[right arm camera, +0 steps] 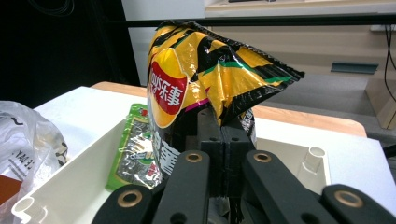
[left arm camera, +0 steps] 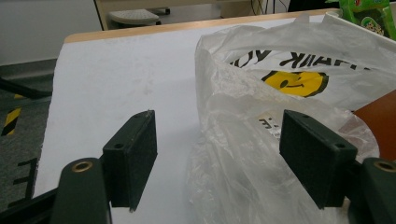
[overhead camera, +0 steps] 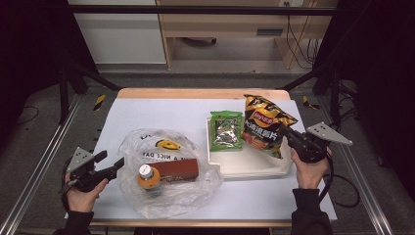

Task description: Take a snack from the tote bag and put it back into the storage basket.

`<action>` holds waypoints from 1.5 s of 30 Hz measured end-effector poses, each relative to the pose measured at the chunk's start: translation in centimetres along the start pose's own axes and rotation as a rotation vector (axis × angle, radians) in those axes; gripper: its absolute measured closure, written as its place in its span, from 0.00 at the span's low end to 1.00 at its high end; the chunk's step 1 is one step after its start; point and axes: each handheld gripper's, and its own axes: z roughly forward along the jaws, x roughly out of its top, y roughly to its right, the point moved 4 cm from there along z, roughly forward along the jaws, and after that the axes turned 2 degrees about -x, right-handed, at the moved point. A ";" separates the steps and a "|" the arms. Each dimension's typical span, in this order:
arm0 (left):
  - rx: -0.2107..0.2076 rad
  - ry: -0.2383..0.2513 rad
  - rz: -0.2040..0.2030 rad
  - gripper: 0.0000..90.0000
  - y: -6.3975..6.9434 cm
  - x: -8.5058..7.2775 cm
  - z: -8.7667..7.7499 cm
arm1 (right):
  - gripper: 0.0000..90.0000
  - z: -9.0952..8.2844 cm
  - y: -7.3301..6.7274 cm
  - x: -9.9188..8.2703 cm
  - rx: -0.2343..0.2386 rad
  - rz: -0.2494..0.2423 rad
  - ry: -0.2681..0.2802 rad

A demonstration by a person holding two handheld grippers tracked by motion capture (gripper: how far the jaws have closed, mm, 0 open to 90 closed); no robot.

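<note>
A yellow and black chip bag [overhead camera: 264, 125] is held at a tilt over the white tray [overhead camera: 244, 164], with my right gripper [overhead camera: 286, 133] shut on its lower right edge. In the right gripper view the chip bag [right arm camera: 187, 79] rises above the pinched jaws of the right gripper [right arm camera: 223, 133]. A green snack packet [overhead camera: 226, 129] lies in the tray beside it. At the table's left, my left gripper [overhead camera: 111, 160] stands open, its jaws just at the rim of a clear plastic bag [overhead camera: 169, 193] with a smiley print. The pads [left arm camera: 133, 151] do not press on the plastic bag [left arm camera: 280, 79].
Inside the plastic bag lie a brown box [overhead camera: 178, 169] and a bottle with an orange collar and white cap [overhead camera: 146, 175]. The green snack packet [right arm camera: 135, 149] rests against the white tray's wall [right arm camera: 70, 196]. Metal frame rails run along both table sides.
</note>
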 end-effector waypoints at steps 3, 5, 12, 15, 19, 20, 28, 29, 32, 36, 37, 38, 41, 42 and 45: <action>0.000 -0.011 0.002 0.30 0.1 -0.2 0.3 | 1.00 0.3 0.4 -0.2 -0.001 0.011 -0.015; -0.002 -0.017 0.006 0.30 0.2 -0.3 0.4 | 1.00 0.5 0.7 -0.4 -0.001 0.015 -0.028; -0.007 -0.017 0.007 0.30 0.3 -0.2 0.5 | 1.00 1.9 1.5 -0.7 0.011 0.024 -0.053; -0.005 -0.020 0.004 0.30 0.1 -0.3 0.6 | 1.00 2.6 1.8 -1.0 0.014 0.027 -0.067; -0.002 -0.023 0.002 0.30 0.1 -0.4 0.6 | 1.00 3.6 1.9 -1.2 0.019 0.030 -0.081; -0.001 -0.023 0.003 0.30 0.1 -0.4 0.6 | 1.00 3.8 1.8 -1.2 0.019 0.028 -0.087; 0.002 -0.033 0.005 0.30 0.1 -0.6 0.8 | 0.88 5.1 2.6 -1.1 -0.139 -0.026 -0.101; 0.001 -0.034 0.006 0.30 0.1 -0.6 0.9 | 0.86 5.3 2.7 -1.1 -0.159 -0.023 -0.100; 0.002 -0.036 0.004 0.30 0.1 -0.6 0.9 | 0.75 6.0 3.0 -1.0 -0.214 -0.045 -0.105; 0.005 -0.032 0.000 0.30 0.0 -0.6 0.8 | 0.53 6.9 3.2 -1.2 -0.259 -0.054 -0.136; 0.006 -0.033 0.000 0.30 -0.1 -0.6 0.8 | 0.50 6.9 3.2 -1.1 -0.266 -0.056 -0.132; 0.007 -0.033 -0.001 0.30 -0.1 -0.6 0.8 | 0.47 6.8 3.2 -1.0 -0.278 -0.054 -0.122; 0.007 -0.033 -0.003 0.30 -0.2 -0.7 0.8 | 0.38 5.9 3.2 -0.6 -0.292 -0.029 -0.092; 0.007 -0.032 -0.002 0.30 -0.2 -0.7 0.7 | 0.37 5.6 3.2 -0.5 -0.292 -0.024 -0.085; 0.008 -0.032 -0.002 0.30 -0.2 -0.6 0.7 | 0.35 4.4 2.6 -0.6 -0.282 -0.019 -0.077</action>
